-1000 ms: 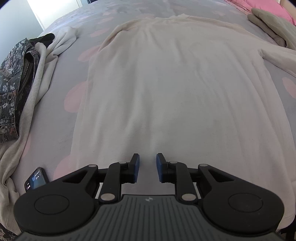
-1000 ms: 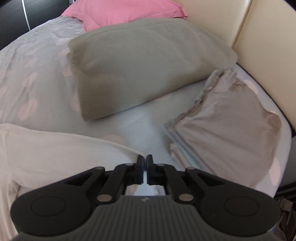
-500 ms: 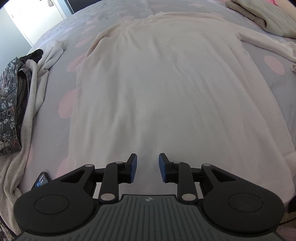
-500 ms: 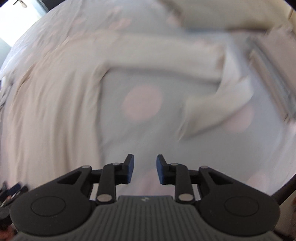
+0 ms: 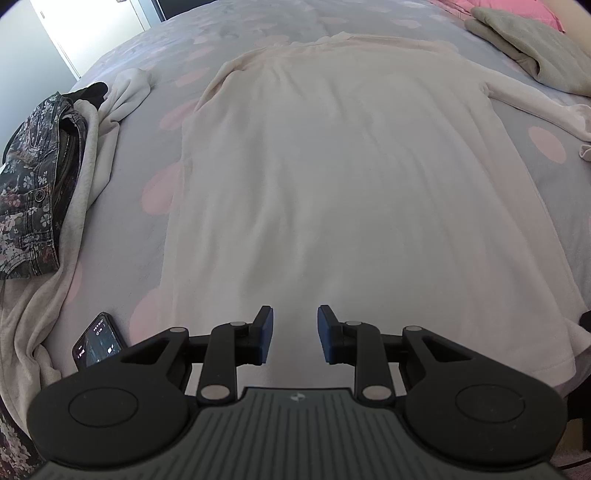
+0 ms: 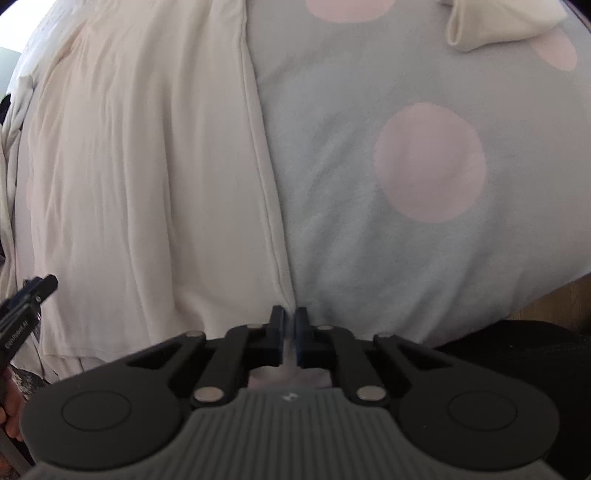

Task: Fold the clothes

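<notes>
A cream long-sleeved top [image 5: 340,177] lies flat on the grey bedspread with pink dots [image 5: 147,155], its hem toward me. My left gripper [image 5: 294,332] is open and empty, hovering over the hem near its middle. In the right wrist view the top [image 6: 140,177] fills the left half, its side seam running down to my right gripper [image 6: 290,325]. The right jaws are nearly together at the seam by the hem corner; cloth seems pinched between them. The sleeve cuff [image 6: 491,26] lies at the top right. The left gripper's tip [image 6: 33,291] shows at the left edge.
A floral denim garment [image 5: 33,184] and a beige garment [image 5: 85,177] lie in a heap at the left. A phone [image 5: 96,345] lies near the hem's left corner. A folded grey-green blanket [image 5: 535,48] and a pink pillow sit at the far right. The bed edge [image 6: 535,295] is at right.
The right gripper let go of the sleeve, opened, swung down to the top's right hem corner and closed there. The left gripper stayed open over the hem.
</notes>
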Demonstrator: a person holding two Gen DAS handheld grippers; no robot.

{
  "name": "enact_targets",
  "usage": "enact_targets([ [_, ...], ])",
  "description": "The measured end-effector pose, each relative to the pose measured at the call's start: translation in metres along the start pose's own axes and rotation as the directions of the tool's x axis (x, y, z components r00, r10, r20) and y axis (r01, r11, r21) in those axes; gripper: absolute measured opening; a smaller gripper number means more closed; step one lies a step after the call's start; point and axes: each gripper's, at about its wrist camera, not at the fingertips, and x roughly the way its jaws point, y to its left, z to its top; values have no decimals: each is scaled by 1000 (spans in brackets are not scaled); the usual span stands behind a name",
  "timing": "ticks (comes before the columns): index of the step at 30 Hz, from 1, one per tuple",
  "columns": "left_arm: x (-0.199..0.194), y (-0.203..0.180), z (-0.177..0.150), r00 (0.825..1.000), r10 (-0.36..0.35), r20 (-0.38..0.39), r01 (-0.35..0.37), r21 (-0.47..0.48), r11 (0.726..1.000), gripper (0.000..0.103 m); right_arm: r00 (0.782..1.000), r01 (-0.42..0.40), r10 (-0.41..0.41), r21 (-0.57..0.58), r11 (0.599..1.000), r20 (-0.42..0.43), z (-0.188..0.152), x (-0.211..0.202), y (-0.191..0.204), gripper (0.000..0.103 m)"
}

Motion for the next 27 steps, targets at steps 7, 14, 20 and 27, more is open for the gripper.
enact_targets([
  [7, -6, 3, -6, 1000, 0, -3, 0, 2, 1000, 24, 989, 132, -128, -46, 990, 75, -14, -47, -8, 5],
  [14, -10, 8, -9, 999, -11, -32, 11, 16, 1000, 25, 987, 153, -150, -71, 986, 48, -13, -40, -2, 14],
  [20, -17, 56, 1, 992, -109, -59, 107, -40, 993, 25, 985, 87, -74, -80, 993, 153, 6, -58, 16, 35],
  [27, 7, 116, 9, 981, -93, -171, 82, -71, 994, 25, 969, 98, -59, -150, 984, 241, 18, -51, 17, 38],
])
